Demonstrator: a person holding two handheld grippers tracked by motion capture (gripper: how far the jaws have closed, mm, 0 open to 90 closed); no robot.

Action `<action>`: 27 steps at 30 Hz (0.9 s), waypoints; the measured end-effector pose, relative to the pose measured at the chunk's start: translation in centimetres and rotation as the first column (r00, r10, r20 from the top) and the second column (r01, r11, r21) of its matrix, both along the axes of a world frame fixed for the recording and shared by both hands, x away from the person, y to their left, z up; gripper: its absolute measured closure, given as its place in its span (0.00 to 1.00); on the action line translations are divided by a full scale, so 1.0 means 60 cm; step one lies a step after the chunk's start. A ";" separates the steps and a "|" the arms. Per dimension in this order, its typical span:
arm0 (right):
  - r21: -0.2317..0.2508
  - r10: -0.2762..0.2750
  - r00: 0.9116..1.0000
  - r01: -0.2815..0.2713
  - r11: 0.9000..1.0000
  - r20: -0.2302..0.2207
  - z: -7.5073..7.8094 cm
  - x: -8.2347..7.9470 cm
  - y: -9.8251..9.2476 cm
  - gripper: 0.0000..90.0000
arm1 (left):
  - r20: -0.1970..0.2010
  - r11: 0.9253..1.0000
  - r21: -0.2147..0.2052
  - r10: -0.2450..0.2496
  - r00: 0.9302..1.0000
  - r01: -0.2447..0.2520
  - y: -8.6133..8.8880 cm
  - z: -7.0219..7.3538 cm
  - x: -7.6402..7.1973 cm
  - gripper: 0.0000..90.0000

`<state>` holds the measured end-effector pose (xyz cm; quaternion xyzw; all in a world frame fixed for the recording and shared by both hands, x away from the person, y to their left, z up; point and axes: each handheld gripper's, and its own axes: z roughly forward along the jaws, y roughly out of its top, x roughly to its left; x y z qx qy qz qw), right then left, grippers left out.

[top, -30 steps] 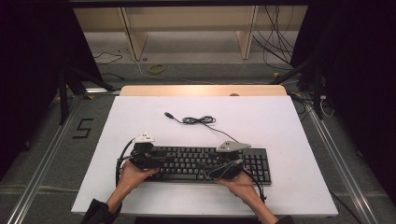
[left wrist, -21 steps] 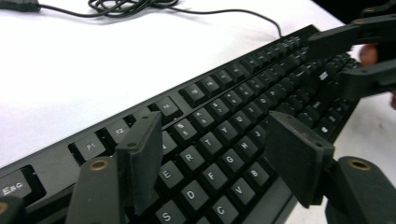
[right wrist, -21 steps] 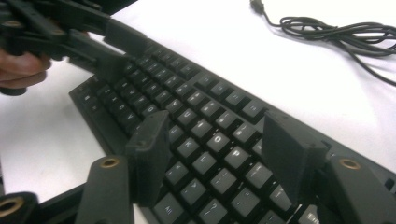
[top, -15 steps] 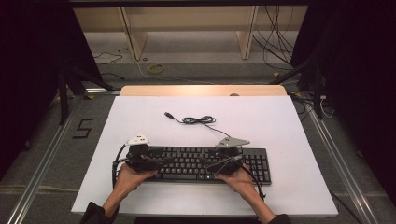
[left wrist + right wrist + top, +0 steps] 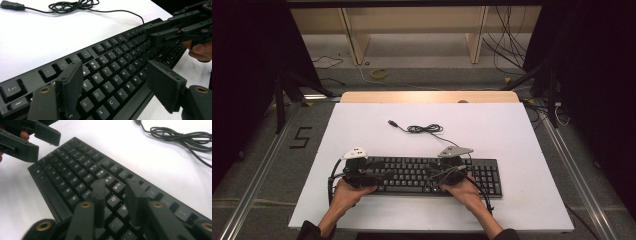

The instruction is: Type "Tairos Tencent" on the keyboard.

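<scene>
From the high view, a white matte tabletop (image 5: 512, 145) sits on a grey floor, with a strip of pale wood along its far edge and wooden shelving beyond; dark frames and loose cables stand at both sides of the room. A black keyboard (image 5: 412, 172) lies across the near half of the tabletop, parallel to the near edge, with bare white surface on every side and most of it beyond. Its thin black cable (image 5: 424, 129) is loosely coiled past the keyboard and ends in a USB plug (image 5: 393, 123) lying free. The left tool (image 5: 367, 175) rests over the keyboard's left end, the right tool (image 5: 447, 172) over its middle-right keys, each held by a hand coming in from the bottom edge

In the left gripper view, the left tool's flat black pads (image 5: 71, 85) stand wide apart over the letter keys, holding nothing. The keys are low, square and matte with white legends. The right tool (image 5: 172, 31) hangs over the far keys, well apart

In the right gripper view, the right tool's blocky jaws stand narrowly apart just above the keys, gripping nothing. The left tool (image 5: 35, 141) shows at the keyboard's far corner, and the coiled cable lies on the white surface beyond
</scene>
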<state>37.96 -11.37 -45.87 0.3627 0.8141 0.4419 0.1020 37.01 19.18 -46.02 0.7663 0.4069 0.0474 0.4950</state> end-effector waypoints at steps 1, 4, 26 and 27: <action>-0.003 0.004 1.000 -0.004 1.000 -0.003 -0.001 0.001 0.003 0.83 | 0.000 1.000 0.000 0.000 1.000 0.000 0.000 0.000 0.000 0.33; -0.018 0.012 1.000 -0.013 1.000 -0.013 -0.004 0.004 0.011 0.89 | 0.000 1.000 -0.001 0.006 1.000 -0.006 0.006 -0.001 -0.004 0.33; -0.085 0.020 0.998 -0.024 0.996 -0.054 -0.027 0.017 0.029 1.00 | 0.010 1.000 -0.002 0.015 1.000 -0.015 0.017 -0.002 -0.024 0.33; -0.088 0.019 0.998 -0.024 0.996 -0.056 -0.028 0.017 0.029 1.00 | 0.010 1.000 -0.002 0.014 1.000 -0.014 0.017 -0.002 -0.024 0.33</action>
